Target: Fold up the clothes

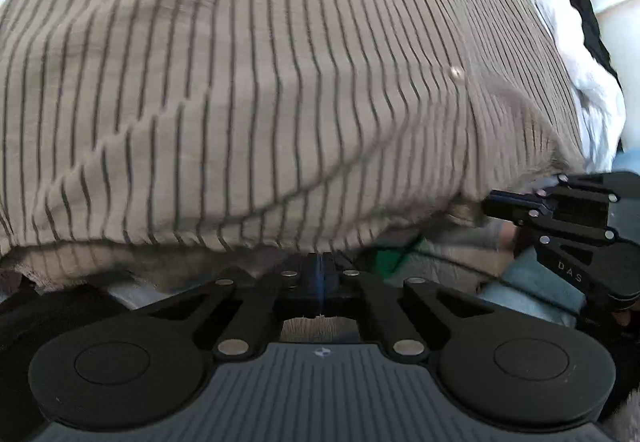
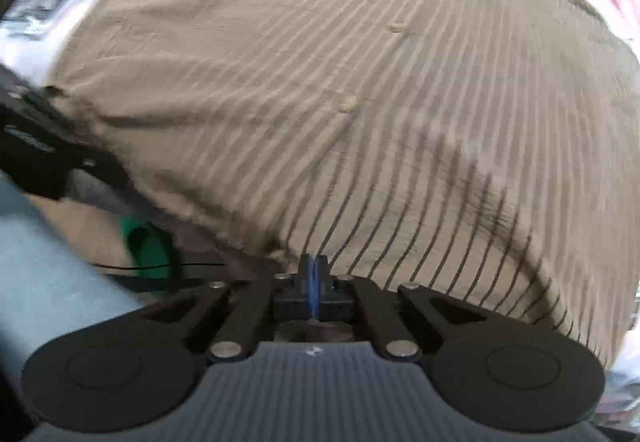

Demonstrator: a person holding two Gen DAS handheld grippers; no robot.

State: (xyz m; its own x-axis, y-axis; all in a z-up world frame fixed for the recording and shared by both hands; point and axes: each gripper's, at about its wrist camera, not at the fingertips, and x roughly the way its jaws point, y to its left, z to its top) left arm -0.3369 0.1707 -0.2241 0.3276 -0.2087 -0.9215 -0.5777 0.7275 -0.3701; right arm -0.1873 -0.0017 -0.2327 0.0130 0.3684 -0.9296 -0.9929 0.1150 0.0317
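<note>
Shirt: brown striped shirt (image 1: pixel 248 73) spread wide ahead of both tongs, buttons (image 2: pixel 347 102) facing up.
Left tongs (image 1: pixel 320 266): closed, apparently pinching the shirt's near hem.
Right tongs (image 2: pixel 315 274): closed on the shirt's near edge.

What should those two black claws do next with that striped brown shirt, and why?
Probably carry the pinched hem forward toward the collar. Both the left gripper and the right gripper look shut on the shirt, whose near edge is lifted off the pile while the buttoned front billows ahead of them.
</note>
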